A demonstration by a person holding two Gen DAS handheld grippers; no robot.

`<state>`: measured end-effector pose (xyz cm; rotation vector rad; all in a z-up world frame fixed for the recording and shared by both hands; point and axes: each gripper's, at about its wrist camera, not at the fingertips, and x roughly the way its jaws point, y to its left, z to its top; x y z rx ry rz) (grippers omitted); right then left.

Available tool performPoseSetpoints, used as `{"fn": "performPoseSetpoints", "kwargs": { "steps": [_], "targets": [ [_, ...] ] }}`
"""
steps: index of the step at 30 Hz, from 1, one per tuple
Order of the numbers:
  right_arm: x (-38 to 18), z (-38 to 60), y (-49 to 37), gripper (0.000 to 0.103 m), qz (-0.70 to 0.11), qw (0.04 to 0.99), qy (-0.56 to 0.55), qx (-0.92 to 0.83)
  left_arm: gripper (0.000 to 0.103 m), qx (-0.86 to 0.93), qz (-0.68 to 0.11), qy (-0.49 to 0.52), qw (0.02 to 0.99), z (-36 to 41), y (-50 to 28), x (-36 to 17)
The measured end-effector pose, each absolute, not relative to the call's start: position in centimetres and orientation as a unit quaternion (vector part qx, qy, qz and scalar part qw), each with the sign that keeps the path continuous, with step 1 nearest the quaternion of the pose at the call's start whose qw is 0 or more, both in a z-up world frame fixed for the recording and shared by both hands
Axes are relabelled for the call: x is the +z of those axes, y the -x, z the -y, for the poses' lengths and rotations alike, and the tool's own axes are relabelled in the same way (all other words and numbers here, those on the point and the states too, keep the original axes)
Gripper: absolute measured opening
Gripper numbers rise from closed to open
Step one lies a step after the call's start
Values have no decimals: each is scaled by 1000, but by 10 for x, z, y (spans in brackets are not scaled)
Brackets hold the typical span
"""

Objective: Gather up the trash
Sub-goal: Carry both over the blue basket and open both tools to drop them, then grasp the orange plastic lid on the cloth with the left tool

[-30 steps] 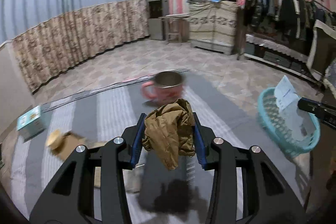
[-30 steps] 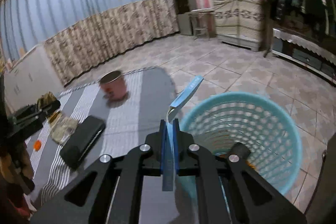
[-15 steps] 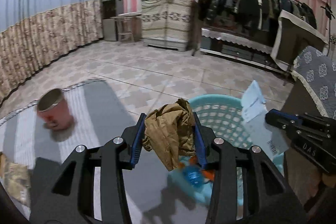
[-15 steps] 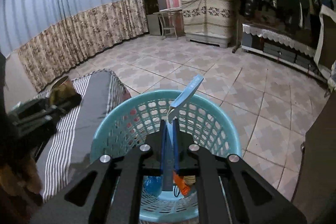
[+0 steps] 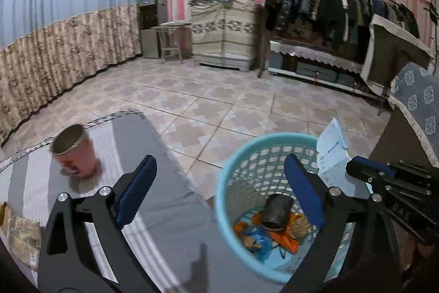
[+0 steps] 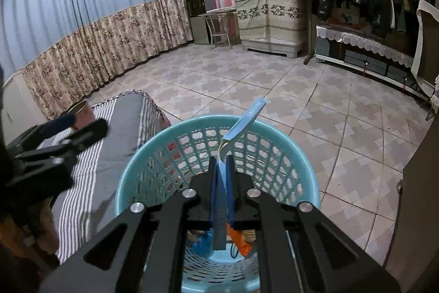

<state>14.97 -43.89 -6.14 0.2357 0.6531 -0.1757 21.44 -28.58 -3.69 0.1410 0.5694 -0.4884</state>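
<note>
2 grippers: left gripper (image 5: pixel 219 175) empty, right gripper (image 6: pixel 222 164) pinching paper (image 6: pixel 241 125) (lower end hidden).

Teal basket (image 5: pixel 227 183); grey-white striped cloth (image 5: pixel 164 199).

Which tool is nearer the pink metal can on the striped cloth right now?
Left. The left tool hangs open between the pink metal can and the turquoise plastic basket; the right tool, shut on a folded paper, sits over the basket, farther away.
</note>
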Motion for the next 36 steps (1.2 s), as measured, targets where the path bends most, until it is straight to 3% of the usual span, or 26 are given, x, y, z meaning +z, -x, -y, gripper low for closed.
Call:
{"fn": "performPoseSetpoints", "kwargs": {
  "steps": [6,7,9,13,14,16,23,29,36],
  "targets": [
    [-71,434,-161,10,-330,931,-120,-98,97,-192,-247,-73,947,234,-198,-19],
    [-73,434,-163,16,-333,929,-124,-99,97,-187,-245,-74,949,226,-196,-16],
    [-75,429,-161,53,-331,929,-124,-107,97,-175,-244,-74,951,204,-192,-12],
    [-73,423,-158,61,-325,932,-109,-122,97,-132,-238,-83,959,158,-187,-10],
    [-71,420,-155,73,-316,934,-108,-125,97,-122,-240,-82,959,145,-186,-10],
    [-65,413,-150,84,-301,939,-94,-136,97,-99,-246,-79,961,115,-184,-14],
    [-59,366,-145,92,-288,946,-55,-137,97,-11,-292,-59,955,0,-177,-40],
    [-61,316,-148,93,-294,949,-34,-109,97,47,-340,-34,939,-83,-172,-68],
    [-74,270,-151,93,-324,943,-11,-78,87,55,-397,-17,916,-127,-173,-94]
  ]
}}
